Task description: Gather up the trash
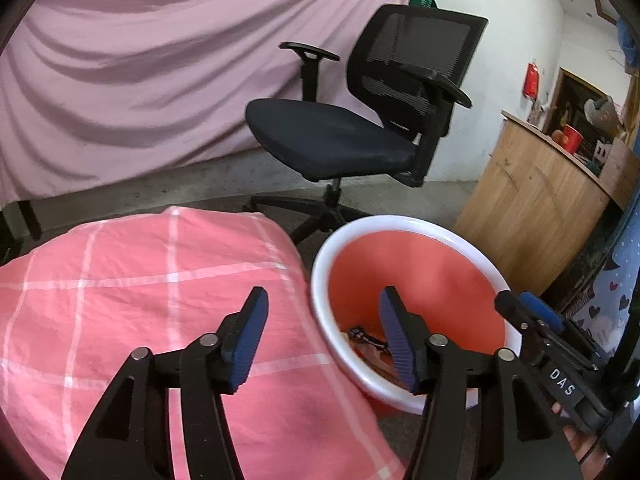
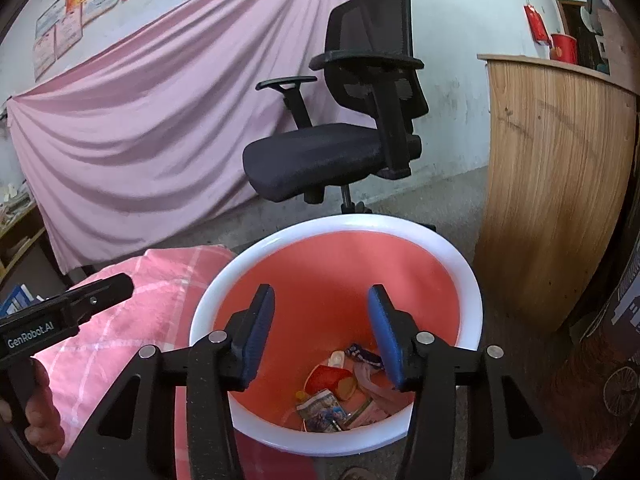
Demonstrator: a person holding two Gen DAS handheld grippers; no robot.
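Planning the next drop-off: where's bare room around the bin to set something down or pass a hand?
Free: the pink checked cloth left of the bin, the chair seat, and floor between chair and wooden counter. Crowded: the bin's bottom, covered in wrappers, with both open grippers at its rim.

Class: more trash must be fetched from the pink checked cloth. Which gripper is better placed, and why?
Left. The left gripper hangs open partly above the cloth; the right gripper sits over the bin.

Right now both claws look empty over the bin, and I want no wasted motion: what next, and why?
Probably draw the right claw back from the bin: it stands open with nothing between its pads, and wrappers already lie at the bottom.
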